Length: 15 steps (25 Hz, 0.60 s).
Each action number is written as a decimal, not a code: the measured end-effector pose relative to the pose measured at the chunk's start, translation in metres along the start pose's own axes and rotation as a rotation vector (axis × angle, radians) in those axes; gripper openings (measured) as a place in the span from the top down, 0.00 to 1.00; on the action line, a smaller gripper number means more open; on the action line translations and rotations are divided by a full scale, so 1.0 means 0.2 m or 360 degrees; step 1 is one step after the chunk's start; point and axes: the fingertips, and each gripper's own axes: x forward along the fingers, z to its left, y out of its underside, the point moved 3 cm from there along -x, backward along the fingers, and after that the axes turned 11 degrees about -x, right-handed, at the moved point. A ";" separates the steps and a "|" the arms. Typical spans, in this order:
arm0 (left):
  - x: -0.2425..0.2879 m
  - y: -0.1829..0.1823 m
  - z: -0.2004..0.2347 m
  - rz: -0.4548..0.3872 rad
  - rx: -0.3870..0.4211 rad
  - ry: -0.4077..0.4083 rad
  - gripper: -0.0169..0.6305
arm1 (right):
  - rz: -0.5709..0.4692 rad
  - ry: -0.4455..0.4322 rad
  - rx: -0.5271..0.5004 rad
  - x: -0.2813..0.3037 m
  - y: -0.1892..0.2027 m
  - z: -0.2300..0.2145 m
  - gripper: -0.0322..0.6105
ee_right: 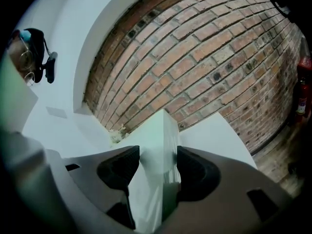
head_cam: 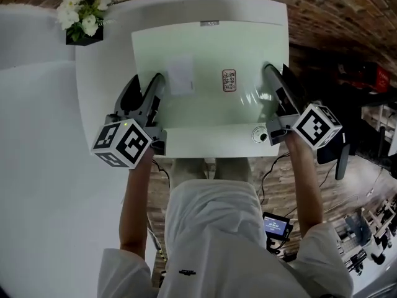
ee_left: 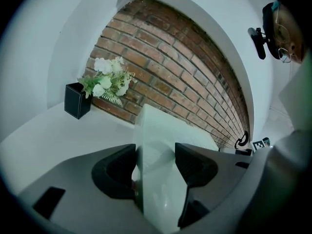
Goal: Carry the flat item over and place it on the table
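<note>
Office-like room — brick wall [ee_left: 195,72], flowers [head_cam: 84,8]

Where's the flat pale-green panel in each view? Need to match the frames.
Head view: the flat pale-green rectangular panel fills the upper centre, seen face-on.
Left gripper view: panel at lower centre, edge-on between the jaws.
Right gripper view: panel at lower centre, edge-on between the jaws.
Shared landmark: the red brick wall behind it in all three.
</note>
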 end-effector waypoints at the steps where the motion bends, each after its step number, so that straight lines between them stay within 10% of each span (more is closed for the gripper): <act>1: 0.03 0.01 0.01 0.0008 -0.0002 -0.0002 0.57 | 0.0016 0.0025 -0.0013 0.02 0.01 -0.03 0.54; 15: 0.40 0.02 0.19 0.0062 -0.0023 -0.0024 0.57 | 0.0042 0.0027 0.0057 0.32 0.08 -0.29 0.54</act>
